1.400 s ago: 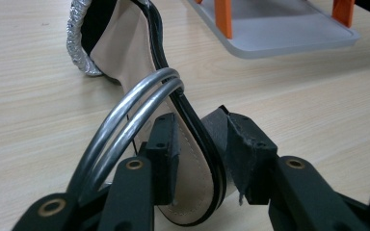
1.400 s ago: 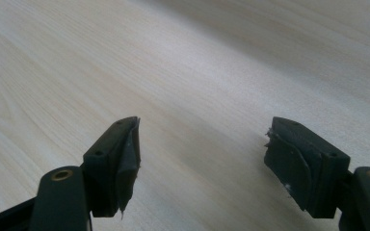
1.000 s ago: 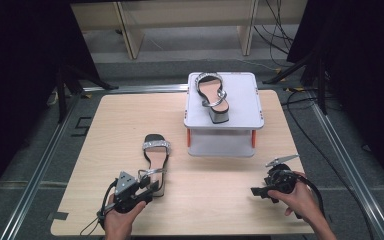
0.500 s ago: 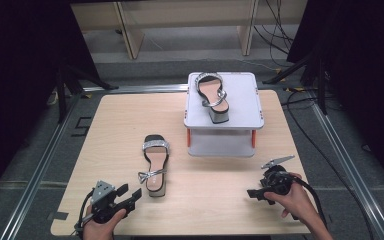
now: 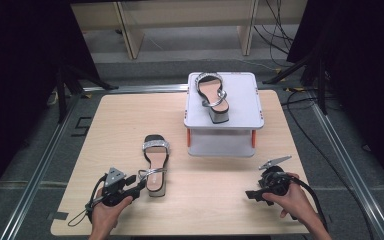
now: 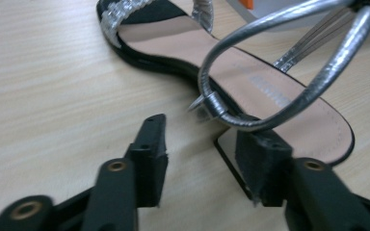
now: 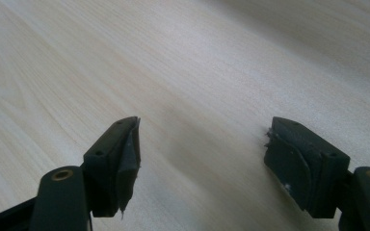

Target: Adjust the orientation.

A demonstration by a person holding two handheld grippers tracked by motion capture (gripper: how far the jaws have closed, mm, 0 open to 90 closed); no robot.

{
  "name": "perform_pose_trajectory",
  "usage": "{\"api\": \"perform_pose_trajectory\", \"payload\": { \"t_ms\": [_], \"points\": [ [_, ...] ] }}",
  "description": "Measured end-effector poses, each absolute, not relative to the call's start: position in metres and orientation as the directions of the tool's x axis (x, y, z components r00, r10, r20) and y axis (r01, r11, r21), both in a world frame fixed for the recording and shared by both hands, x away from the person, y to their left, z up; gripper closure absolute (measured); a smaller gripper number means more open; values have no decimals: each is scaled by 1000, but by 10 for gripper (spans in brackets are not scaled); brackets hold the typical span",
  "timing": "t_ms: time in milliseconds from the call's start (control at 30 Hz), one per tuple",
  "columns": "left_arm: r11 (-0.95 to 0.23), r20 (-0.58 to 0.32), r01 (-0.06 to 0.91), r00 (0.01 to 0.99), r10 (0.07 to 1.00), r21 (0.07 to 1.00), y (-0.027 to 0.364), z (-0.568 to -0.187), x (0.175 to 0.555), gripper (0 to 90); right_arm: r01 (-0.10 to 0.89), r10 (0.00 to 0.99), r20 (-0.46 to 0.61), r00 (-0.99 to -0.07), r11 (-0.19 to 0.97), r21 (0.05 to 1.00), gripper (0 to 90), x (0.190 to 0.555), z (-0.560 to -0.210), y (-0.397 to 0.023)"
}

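Two sandals are in play. One sandal (image 5: 155,162) lies flat on the worktop (image 5: 130,120), left of centre toward the near edge, its long axis running near to far: the glittery toe band faces the far edge and the heel faces the near edge. The other sandal (image 5: 213,96) sits on a white raised stand (image 5: 245,107) by the far edge, toe also away, slightly angled. The left gripper (image 5: 139,186) sits at the first sandal's heel, fingers (image 6: 150,149) spread, its silver ankle strap (image 6: 270,77) looped just above them. The right gripper (image 5: 251,195) rests near the near right corner, fingers (image 7: 120,159) spread wide over bare wood.
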State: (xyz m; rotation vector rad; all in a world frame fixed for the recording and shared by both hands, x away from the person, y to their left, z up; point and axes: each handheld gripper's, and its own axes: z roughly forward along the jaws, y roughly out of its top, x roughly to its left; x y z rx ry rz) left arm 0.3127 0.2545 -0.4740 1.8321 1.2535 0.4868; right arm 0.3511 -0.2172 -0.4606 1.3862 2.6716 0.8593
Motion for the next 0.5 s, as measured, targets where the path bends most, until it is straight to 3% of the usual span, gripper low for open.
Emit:
{"api": "perform_pose_trajectory", "payload": {
  "t_ms": [100,133,233,500],
  "points": [
    [-198,-78,534,450,890,822,250,-473,317,700,751,755,234,-612,462,472,280,352,-462,-216],
    [-185,-78,515,447,891,837,249,-473,317,797,760,763,236,-602,457,463,281,350,-462,-215],
    [-203,-61,490,471,880,847,247,-468,313,850,759,760,240,-605,458,463,281,350,-460,-216],
    [-223,-76,480,527,847,848,223,-463,302,868,754,759,236,-607,458,471,282,351,-460,-217]
  ]
}}
